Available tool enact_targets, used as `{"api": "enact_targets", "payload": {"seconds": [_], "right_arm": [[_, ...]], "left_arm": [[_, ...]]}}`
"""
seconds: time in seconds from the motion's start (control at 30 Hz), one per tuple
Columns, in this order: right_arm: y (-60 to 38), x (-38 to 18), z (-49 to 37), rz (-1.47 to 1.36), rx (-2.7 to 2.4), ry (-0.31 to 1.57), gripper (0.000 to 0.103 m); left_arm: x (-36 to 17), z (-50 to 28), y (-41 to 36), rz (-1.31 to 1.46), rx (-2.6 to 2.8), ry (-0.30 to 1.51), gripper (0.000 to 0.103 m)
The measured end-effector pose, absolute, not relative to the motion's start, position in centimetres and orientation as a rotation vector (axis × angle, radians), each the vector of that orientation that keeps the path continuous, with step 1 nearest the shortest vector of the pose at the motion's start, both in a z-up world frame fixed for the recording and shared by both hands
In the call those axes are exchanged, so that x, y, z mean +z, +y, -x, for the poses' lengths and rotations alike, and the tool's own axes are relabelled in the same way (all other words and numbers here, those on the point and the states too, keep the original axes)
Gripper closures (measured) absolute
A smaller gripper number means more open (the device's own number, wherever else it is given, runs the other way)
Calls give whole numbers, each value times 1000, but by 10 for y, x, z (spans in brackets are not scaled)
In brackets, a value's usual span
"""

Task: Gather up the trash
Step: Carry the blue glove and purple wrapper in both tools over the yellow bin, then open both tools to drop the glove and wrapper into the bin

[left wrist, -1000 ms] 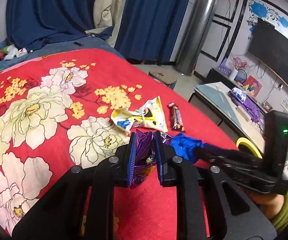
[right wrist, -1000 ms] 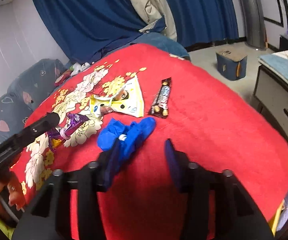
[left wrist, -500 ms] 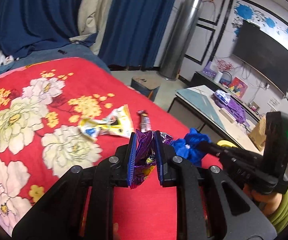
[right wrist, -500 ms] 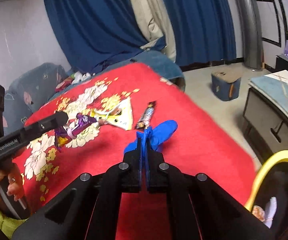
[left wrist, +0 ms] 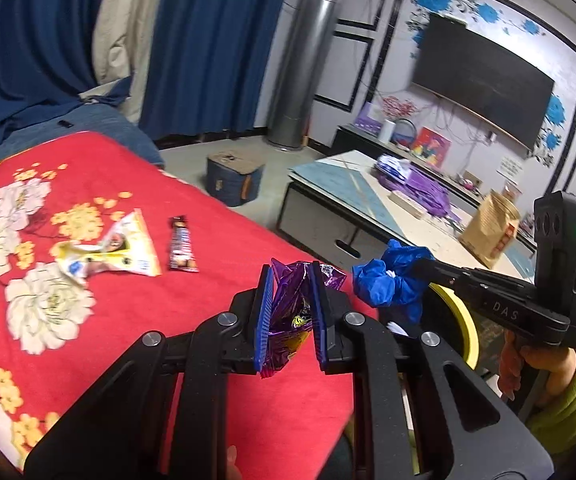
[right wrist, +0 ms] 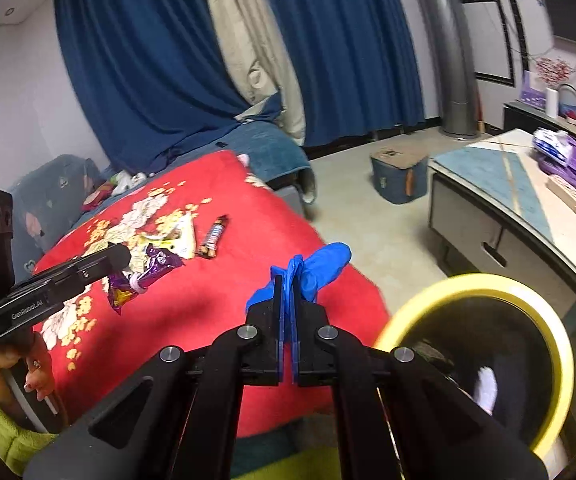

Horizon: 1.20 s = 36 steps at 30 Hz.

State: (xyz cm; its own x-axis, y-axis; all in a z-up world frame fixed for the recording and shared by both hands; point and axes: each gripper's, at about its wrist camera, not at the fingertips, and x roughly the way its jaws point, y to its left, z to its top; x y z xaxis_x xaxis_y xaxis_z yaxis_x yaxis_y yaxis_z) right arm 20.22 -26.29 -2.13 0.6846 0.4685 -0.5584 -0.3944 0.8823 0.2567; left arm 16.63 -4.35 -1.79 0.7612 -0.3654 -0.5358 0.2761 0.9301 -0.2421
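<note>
My left gripper [left wrist: 288, 276] is shut on a crumpled purple wrapper [left wrist: 292, 304], held above the red floral bedspread [left wrist: 216, 292]. My right gripper [right wrist: 287, 280] is shut on a blue glove [right wrist: 320, 268], lifted near the bed's corner; the same glove [left wrist: 388, 280] shows to the right in the left wrist view. A yellow-rimmed bin [right wrist: 488, 344] with a black liner stands low at the right, beside the bed. On the bedspread lie a yellow-and-white snack bag [left wrist: 116, 248] and a brown candy bar wrapper [left wrist: 182, 246].
A low table [right wrist: 520, 200] with purple items stands right of the bed across bare floor. A blue stool [right wrist: 398, 178] sits on the floor farther back. Blue curtains [right wrist: 160, 64] and a silver column [right wrist: 448, 52] line the wall. A hand in a green sleeve [left wrist: 560, 396] holds the right gripper.
My right gripper closed on the blue glove and lifted it off the bed toward the bin. My left gripper swung right with the purple wrapper still in it.
</note>
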Motion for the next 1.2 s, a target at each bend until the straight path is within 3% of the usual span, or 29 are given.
{"api": "enact_targets", "payload": {"seconds": [1.0, 1.07, 1.1, 1.13, 1.17, 1.2], "right_arm": [[-410, -47, -181, -209, 135, 689, 100], [-412, -48, -183, -216, 126, 690, 100], [-413, -47, -182, -219, 122, 688, 98], [-415, -47, -182, -226, 113, 684, 92], [-416, -46, -182, -230, 107, 682, 87], [-418, -46, -181, -239, 102, 678, 75]], "left_arm": [[-81, -192, -229, -89, -699, 745, 90], [-83, -193, -233, -98, -705, 746, 84], [-83, -196, -233, -101, -702, 740, 73], [-83, -199, -233, -100, -694, 737, 59], [-83, -201, -231, -91, -691, 739, 56], [-83, -205, -229, -68, -689, 745, 55]]}}
